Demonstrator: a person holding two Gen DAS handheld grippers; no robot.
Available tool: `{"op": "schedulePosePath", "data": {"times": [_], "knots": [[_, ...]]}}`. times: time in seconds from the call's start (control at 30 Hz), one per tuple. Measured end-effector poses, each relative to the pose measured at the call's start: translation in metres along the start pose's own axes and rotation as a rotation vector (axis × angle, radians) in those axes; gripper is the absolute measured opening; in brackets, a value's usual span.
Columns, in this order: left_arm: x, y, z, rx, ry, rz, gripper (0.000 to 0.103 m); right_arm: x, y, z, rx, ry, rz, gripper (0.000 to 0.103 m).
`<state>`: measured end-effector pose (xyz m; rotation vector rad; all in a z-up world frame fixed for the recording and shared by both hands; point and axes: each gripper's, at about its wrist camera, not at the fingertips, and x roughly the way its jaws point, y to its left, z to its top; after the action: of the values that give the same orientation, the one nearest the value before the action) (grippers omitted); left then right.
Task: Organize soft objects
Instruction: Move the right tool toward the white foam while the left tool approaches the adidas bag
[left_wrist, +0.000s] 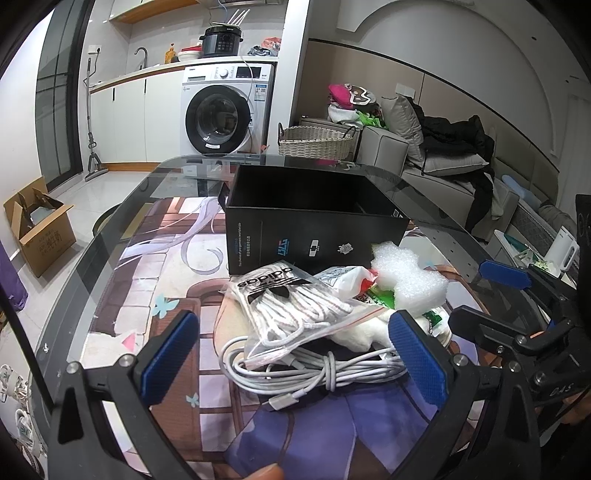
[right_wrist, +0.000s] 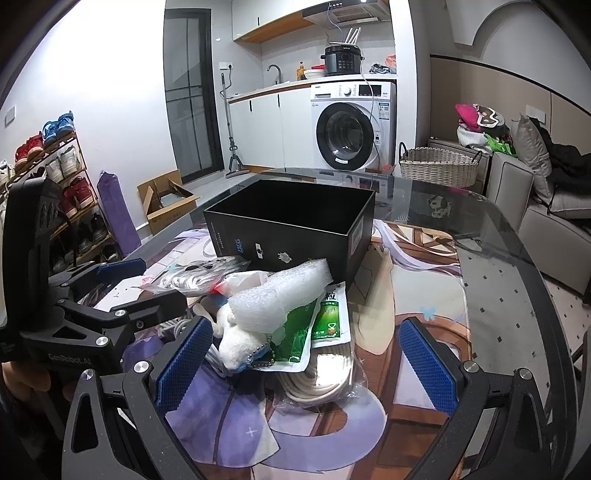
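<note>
The black box (left_wrist: 314, 218) sits open-topped at twelve o'clock, presumably to receive the heap. Just before it lies the pile: foam sheet (right_wrist: 280, 295), laces bag (left_wrist: 291, 302), white cable (left_wrist: 314, 373). Left gripper (left_wrist: 295, 362) and right gripper (right_wrist: 306, 365) hover there, jaws spread, empty.

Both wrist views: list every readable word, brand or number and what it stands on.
"adidas", mirrored from this side: clear zip bag of white laces.
"GenRobot.AI": left gripper's body.
"粒": green sachet; the rest is too small.
Black box side print, cardboard box print and washing machine labels: too blurred to read.
</note>
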<state>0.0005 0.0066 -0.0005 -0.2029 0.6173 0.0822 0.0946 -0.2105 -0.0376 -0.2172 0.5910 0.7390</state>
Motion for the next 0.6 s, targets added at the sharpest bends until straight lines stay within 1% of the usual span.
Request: {"op": "schedulePosePath", "data": {"times": [0.3,0.4,0.6], "knots": [[-0.001,0.004,0.003,0.005,-0.007,-0.006,0.103,-0.001,-0.001,0.005,-0.004,-0.010,-0.013,0.103],[0.000,0.003,0.005,0.030,-0.004,-0.007,0.103,0.002,-0.003,0.008,0.002,0.006,-0.006,0.103],[0.001,0.010,0.009,0.027,0.002,-0.012,0.103,0.016,0.002,0.012,-0.010,0.064,0.002,0.103]]}}
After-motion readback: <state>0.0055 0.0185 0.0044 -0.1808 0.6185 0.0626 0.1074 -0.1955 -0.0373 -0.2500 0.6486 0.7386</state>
